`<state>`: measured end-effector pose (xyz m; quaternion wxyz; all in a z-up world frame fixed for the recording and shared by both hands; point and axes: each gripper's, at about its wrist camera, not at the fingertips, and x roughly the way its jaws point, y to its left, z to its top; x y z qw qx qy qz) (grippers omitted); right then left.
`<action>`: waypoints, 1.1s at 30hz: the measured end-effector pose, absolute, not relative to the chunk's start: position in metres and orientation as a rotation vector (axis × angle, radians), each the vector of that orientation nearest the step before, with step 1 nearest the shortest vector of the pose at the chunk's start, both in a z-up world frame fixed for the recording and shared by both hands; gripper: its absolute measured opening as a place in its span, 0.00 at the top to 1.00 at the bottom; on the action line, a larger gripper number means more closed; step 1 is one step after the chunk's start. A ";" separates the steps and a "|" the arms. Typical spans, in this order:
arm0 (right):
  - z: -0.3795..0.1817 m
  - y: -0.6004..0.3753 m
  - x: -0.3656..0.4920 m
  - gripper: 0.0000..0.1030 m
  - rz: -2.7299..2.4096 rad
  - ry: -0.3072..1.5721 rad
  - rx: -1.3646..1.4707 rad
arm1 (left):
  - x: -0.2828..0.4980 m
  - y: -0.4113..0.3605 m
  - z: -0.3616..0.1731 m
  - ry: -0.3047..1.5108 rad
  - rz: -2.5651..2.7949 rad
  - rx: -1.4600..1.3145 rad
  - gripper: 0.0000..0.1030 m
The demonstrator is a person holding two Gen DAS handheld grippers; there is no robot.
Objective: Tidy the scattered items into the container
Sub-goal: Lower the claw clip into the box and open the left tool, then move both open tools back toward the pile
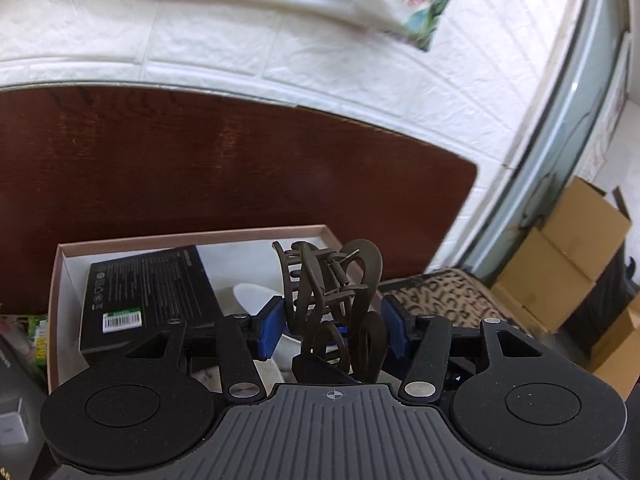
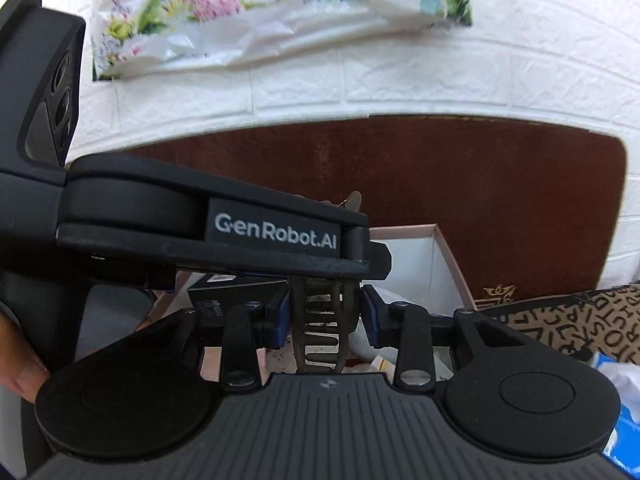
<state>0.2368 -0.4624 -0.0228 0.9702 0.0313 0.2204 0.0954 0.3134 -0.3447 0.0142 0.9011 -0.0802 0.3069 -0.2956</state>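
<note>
A dark brown hair claw clip (image 1: 332, 292) stands upright between the blue pads of my left gripper (image 1: 334, 326), above a pink-rimmed white box (image 1: 192, 236). The pads press its sides. The box holds a black carton (image 1: 148, 296) and white items (image 1: 256, 296). In the right wrist view the same clip (image 2: 320, 328) sits between my right gripper (image 2: 324, 322), whose blue pads touch its toothed end. The left gripper's black body (image 2: 212, 224) crosses just above it. The box's right wall (image 2: 448, 256) shows behind.
The box sits on a dark red-brown table (image 1: 240, 168) against a white brick-pattern wall. A leopard-print pouch (image 1: 444, 296) lies right of the box. Cardboard boxes (image 1: 560, 256) stand on the floor at right. A floral bag (image 2: 260, 8) hangs on the wall. Packets lie at far left (image 1: 36, 332).
</note>
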 end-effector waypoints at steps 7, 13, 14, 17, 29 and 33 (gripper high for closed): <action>-0.033 -0.460 0.269 0.60 0.212 0.494 0.020 | 0.341 -0.347 0.002 0.667 -0.567 -0.178 0.35; -0.037 -0.463 0.267 0.22 0.111 0.489 -0.015 | 0.336 -0.339 0.004 0.667 -0.570 -0.202 0.00; -0.036 -0.465 0.262 0.13 0.092 0.469 -0.020 | 0.334 -0.338 0.007 0.671 -0.559 -0.202 0.00; -0.029 -0.474 0.246 0.05 0.092 0.437 0.047 | 0.327 -0.336 0.009 0.703 -0.551 -0.182 0.00; -0.012 -0.457 0.197 0.01 0.076 0.481 -0.031 | 0.262 -0.326 0.016 0.649 -0.574 -0.077 0.00; -0.005 -0.448 0.180 0.01 0.075 0.471 -0.046 | 0.241 -0.317 0.026 0.631 -0.594 -0.095 0.00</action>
